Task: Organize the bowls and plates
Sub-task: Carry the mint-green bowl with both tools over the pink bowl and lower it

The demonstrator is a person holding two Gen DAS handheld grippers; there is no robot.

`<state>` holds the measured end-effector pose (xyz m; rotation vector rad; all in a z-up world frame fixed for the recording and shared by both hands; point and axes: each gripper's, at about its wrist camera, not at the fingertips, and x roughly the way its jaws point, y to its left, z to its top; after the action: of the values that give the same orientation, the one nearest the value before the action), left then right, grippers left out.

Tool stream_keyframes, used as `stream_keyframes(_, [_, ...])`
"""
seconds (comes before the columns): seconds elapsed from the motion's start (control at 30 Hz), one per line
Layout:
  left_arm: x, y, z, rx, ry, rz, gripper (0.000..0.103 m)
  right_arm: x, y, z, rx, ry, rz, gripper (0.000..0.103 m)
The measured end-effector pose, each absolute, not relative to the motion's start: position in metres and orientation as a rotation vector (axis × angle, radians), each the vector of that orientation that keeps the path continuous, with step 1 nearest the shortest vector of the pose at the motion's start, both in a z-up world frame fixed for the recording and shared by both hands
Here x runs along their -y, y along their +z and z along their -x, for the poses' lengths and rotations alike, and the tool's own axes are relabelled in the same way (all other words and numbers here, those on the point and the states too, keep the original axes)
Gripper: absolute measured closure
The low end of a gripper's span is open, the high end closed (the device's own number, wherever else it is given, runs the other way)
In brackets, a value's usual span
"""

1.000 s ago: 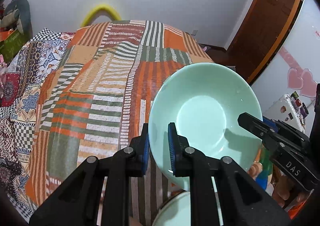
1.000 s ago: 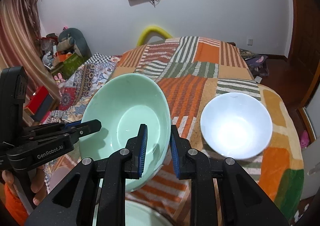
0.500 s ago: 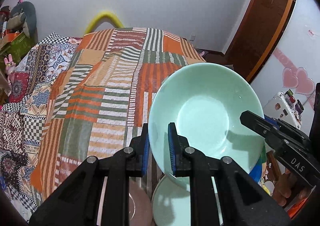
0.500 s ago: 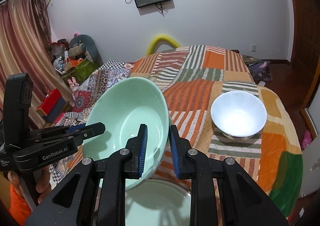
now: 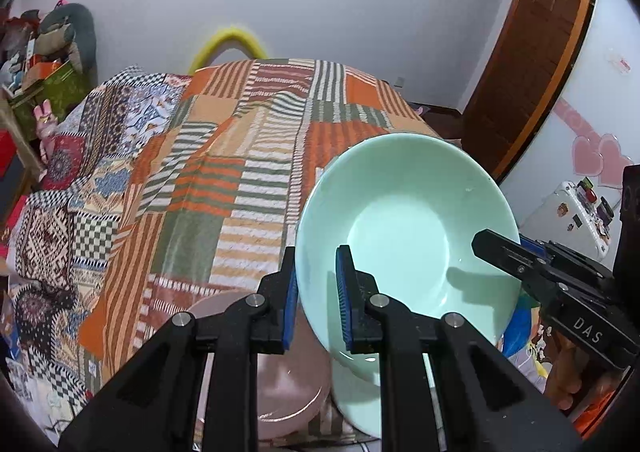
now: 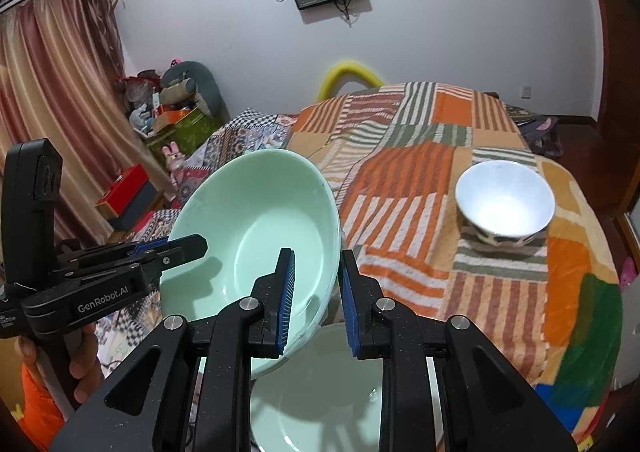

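A mint green bowl point(image 5: 404, 220) is held in the air, tilted, between both grippers. My left gripper point(image 5: 316, 292) is shut on its left rim. My right gripper point(image 6: 316, 296) is shut on its right rim; the bowl also shows in the right wrist view point(image 6: 256, 224). Below it lies a second mint green dish point(image 6: 320, 384), also seen in the left wrist view point(image 5: 356, 396). A pink plate point(image 5: 280, 372) sits left of that dish. A white bowl point(image 6: 505, 204) stands on the striped cloth at the right.
The table point(image 5: 224, 180) is covered with an orange, green and white patchwork cloth. A patterned quilt point(image 5: 52, 220) hangs at the left. Boxes and toys point(image 6: 168, 112) are piled by the curtain. A wooden door point(image 5: 532, 52) is at the right.
Both grippers have lifted the mint green bowl higher and drawn it back. The dish and pink plate below have come into view, and the white bowl looks farther away.
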<state>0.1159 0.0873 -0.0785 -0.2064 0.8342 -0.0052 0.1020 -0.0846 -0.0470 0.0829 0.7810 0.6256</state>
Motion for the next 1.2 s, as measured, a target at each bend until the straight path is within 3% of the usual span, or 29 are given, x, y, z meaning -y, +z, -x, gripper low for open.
stream_keyframes(1.2, [-0.167, -0.165, -0.056, -0.981, 0.152, 0.345, 0.086, -0.003, -0.101, -0.061, -0.947, 0.760, 0.052, 0.083])
